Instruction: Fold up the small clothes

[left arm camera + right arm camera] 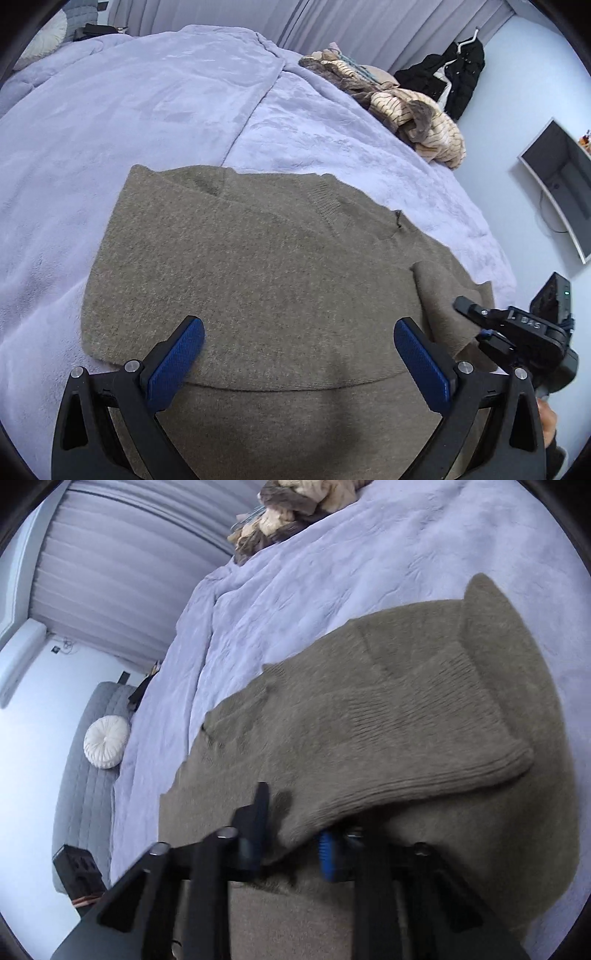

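Brown sweater (258,266) on lilac bed (110,129), left gripper (299,354) released above it, right gripper (291,845) grasping its sleeve (406,746)

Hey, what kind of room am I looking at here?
Most likely a bedroom: a bed with a lavender blanket, a brown sweater spread on it, curtains behind, and a black coat hanging on the wall.

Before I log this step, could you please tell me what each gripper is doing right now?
Left gripper: open, empty, above the brown sweater.
Right gripper: shut on a fold of the sweater.
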`<state>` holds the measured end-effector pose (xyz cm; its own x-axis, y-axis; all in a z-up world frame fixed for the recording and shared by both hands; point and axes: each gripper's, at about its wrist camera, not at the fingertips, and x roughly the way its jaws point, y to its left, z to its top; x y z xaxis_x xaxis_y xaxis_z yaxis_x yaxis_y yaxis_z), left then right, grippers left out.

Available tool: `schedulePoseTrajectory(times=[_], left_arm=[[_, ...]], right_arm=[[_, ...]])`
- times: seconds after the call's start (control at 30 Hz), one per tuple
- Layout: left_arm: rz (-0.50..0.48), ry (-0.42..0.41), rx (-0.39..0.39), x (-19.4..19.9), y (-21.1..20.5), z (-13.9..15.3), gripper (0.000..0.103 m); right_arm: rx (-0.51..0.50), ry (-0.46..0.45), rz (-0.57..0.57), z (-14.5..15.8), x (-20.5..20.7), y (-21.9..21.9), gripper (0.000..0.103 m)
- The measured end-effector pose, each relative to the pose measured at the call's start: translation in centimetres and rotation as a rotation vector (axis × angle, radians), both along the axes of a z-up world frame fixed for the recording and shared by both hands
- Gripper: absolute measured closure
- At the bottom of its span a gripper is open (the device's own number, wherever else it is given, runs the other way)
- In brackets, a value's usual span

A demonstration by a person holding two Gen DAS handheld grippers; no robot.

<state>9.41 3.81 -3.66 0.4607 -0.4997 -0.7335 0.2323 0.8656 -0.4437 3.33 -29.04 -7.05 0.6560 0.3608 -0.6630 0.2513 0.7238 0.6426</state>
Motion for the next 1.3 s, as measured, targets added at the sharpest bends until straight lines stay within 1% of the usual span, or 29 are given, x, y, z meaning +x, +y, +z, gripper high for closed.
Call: schedulePoseTrajectory(times=[0.03,0.1,0.17,0.2,0.23,0.27,0.3,0.37,0.4,0.43,0.5,0.53,0.6,0.63,0.73,0.83,0.9,0.93,0.97,1.0,1.03,1.07,1.1,1.17,1.2,1.23,1.27,1.3], left_arm=[[-0.011,-0.005,-0.025,0.1,0.1,0.2,0.0],[-0.042,-0.005,-0.09,0.6,0.5,0.7,0.0],[-0.055,0.007,-0.153,1.2,0.8,0.8,0.0],[-0.06,0.018,-0.189,1.5,1.0,0.7,0.0],[-0.061,0.029,-0.208,1.7,1.1,0.5,0.0],[-0.062,0.043,-0.222,1.9,1.1,0.2,0.0],[-0.065,0.063,-0.234,2.0,1.0,-0.2,0.0],[-0.072,0.093,-0.24,2.3,0.6,-1.0,0.0],[-0.075,0.103,-0.234,2.4,0.4,-1.3,0.0],[-0.081,0.114,-0.231,2.4,0.1,-1.6,0.0],[-0.091,0.118,-0.224,2.5,-0.7,-1.7,0.0],[-0.097,0.118,-0.222,2.5,-1.0,-1.9,0.0],[-0.104,0.119,-0.206,2.7,-1.7,-1.9,0.0],[-0.103,0.12,-0.192,2.9,-2.0,-2.0,0.0],[-0.091,0.143,-0.171,3.5,-2.2,-2.5,0.0],[-0.08,0.147,-0.158,4.1,-2.6,-2.7,0.0],[-0.073,0.143,-0.13,4.5,-3.1,-2.7,0.0],[-0.068,0.139,-0.112,4.6,-3.5,-2.6,0.002],[-0.059,0.138,-0.089,4.7,-3.7,-2.6,0.012],[-0.05,0.141,-0.06,4.8,-4.0,-2.6,0.04],[-0.05,0.16,-0.029,5.0,-4.2,-2.8,0.059],[-0.057,0.194,-0.028,5.3,-4.2,-3.2,0.084],[-0.057,0.218,-0.053,5.3,-4.0,-3.4,0.085],[-0.046,0.202,-0.087,4.9,-3.3,-2.8,0.085],[-0.043,0.18,-0.092,4.5,-2.9,-2.1,0.086],[-0.04,0.156,-0.091,4.0,-2.6,-1.5,0.086],[-0.037,0.133,-0.09,3.4,-2.2,-0.9,0.086],[-0.037,0.111,-0.084,2.8,-1.7,-0.5,0.086]], right_arm=[[-0.034,-0.008,0.015,0.4,0.5,0.4,0.088],[-0.114,-0.043,0.104,1.5,1.4,2.4,0.088],[-0.229,-0.085,0.25,2.7,2.2,6.4,0.088],[-0.259,-0.09,0.307,3.0,2.6,8.1,0.088],[-0.289,-0.088,0.373,2.8,2.7,9.9,0.088],[-0.311,-0.081,0.415,2.4,2.9,11.3,0.085],[-0.326,-0.065,0.452,1.8,3.1,12.4,0.085],[-0.345,-0.042,0.482,0.9,2.5,13.2,0.081],[-0.347,-0.03,0.493,0.5,2.3,13.4,0.076],[-0.34,-0.027,0.501,0.2,2.0,13.4,0.068],[-0.329,-0.032,0.512,0.3,1.4,13.1,0.062],[-0.334,-0.031,0.513,0.6,1.0,12.9,0.062],[-0.327,-0.028,0.497,1.1,0.1,11.8,0.06],[-0.308,-0.027,0.477,1.3,-0.5,11.1,0.057],[-0.195,-0.024,0.396,1.6,-2.6,8.0,0.05],[-0.09,-0.006,0.308,1.2,-5.1,4.2,0.049],[-0.033,0.017,0.234,0.7,-7.1,1.5,0.047],[0.008,0.026,0.187,0.3,-8.2,-0.1,0.046],[0.048,0.028,0.144,0.0,-9.0,-1.5,0.046],[0.087,0.024,0.101,-0.2,-9.6,-2.7,0.046],[0.124,0.017,0.046,-0.4,-10.3,-4.1,0.046],[0.145,0.014,-0.002,-0.5,-10.7,-5.2,0.046],[0.163,0.009,-0.046,-0.6,-11.0,-6.2,0.046],[0.206,-0.01,-0.124,-0.9,-11.2,-7.7,0.046],[0.209,-0.013,-0.144,-0.9,-11.1,-8.1,0.052],[0.186,-0.009,-0.159,-0.8,-10.7,-8.2,0.082],[0.156,-0.007,-0.157,-0.4,-10.3,-8.3,0.096],[0.135,-0.024,-0.144,0.1,-9.9,-8.1,0.096]])
